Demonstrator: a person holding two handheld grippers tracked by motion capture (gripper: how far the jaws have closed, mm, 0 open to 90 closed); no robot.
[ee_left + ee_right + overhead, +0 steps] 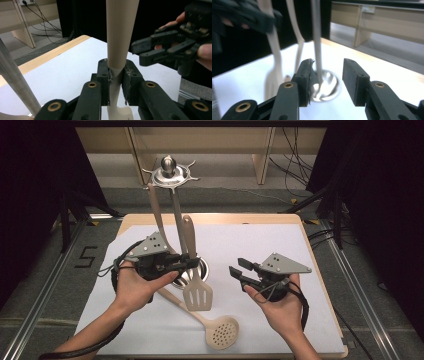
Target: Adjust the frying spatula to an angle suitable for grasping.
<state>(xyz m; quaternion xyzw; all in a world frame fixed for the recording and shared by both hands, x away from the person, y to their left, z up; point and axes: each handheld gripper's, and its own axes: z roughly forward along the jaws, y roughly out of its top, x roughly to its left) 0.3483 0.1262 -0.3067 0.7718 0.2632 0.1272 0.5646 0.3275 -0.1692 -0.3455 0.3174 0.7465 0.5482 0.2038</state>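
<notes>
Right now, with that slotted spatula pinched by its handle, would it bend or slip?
Probably stiff: the spatula hangs straight from the left gripper, with no sag. It looks like light plastic. The handle is smooth and narrows at the grip, so it might pivot or slide if the jaws loosened.

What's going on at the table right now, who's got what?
The left claw is shut on the handle of the slotted spatula, holding it upright beside the metal utensil stand, where another beige utensil hangs. The right claw is open and empty, pointed toward the stand's round base. A perforated skimmer lies flat on the white table cover, near the front edge.
</notes>
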